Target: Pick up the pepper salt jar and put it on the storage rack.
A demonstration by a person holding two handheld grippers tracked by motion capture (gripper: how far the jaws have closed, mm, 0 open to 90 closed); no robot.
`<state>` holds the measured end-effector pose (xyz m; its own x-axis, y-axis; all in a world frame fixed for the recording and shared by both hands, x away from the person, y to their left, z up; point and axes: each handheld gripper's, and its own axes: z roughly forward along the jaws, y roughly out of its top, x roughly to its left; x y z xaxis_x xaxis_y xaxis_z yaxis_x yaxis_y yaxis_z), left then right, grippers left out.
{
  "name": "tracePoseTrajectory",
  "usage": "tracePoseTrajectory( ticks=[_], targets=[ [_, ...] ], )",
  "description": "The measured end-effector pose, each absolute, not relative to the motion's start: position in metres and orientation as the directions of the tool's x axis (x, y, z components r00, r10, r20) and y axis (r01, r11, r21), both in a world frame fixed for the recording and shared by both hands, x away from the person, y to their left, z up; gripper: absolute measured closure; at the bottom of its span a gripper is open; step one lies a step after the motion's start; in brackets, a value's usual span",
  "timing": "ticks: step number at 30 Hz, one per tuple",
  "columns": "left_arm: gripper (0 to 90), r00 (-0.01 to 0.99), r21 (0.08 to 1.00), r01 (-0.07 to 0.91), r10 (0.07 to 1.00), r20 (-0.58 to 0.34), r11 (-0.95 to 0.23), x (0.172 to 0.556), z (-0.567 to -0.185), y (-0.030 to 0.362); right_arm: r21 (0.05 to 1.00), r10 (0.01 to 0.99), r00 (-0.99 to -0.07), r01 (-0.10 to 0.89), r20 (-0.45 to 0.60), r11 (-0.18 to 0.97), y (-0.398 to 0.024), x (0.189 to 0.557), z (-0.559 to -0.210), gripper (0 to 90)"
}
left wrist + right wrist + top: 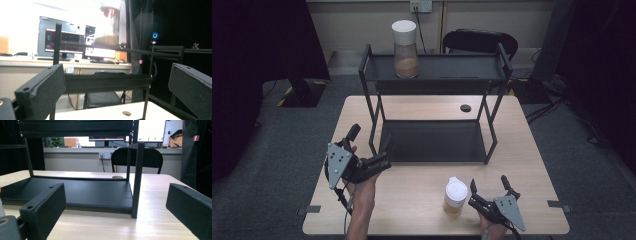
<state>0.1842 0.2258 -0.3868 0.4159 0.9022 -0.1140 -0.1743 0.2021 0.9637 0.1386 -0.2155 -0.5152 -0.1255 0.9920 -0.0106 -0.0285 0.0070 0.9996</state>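
Two white-lidded jars are in play. One jar (455, 197) stands on the table (412, 200) near its front edge, just left of the right gripper (488, 188); a band of tan contents shows low in its clear wall. The taller jar (405, 49) stands on the left part of the top shelf of the black two-tier rack (437, 100), filled about a third with the same tan, grainy stuff (what it is exactly cannot be told). The rack's lower shelf (82, 192) lies flat on the table.

The right gripper sits low at the front right, jaws spread wide and pointing away from the person toward the rack, gripping nothing; the near jar is beside its left jaw, apart from it. The left gripper (371, 147) is held at the rack's front left corner, tilted upward, jaws also wide apart and empty; in the left gripper view the tall jar (110, 22) shows above, between them
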Motion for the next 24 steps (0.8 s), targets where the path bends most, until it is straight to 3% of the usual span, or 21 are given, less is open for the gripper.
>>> tracePoseTrajectory(
  ticks=[6,15,24],
  targets=[
    [0.0,0.384,0.971,-0.183,0.920,-0.071,0.151,0.176,-0.409,0.226,1.000,0.992,-0.125,-0.029,-0.011,0.007,-0.215,0.139,-0.515,1.9],
    [0.0,0.367,0.976,-0.143,0.924,-0.104,0.167,0.172,-0.443,0.228,1.000,0.992,-0.125,-0.029,-0.011,0.007,-0.215,0.139,-0.515,1.9],
    [0.3,0.341,0.987,-0.104,0.937,-0.080,0.122,0.168,-0.479,0.223,1.000,0.992,-0.125,-0.028,-0.011,0.008,-0.215,0.139,-0.515,1.9]
  ],
)
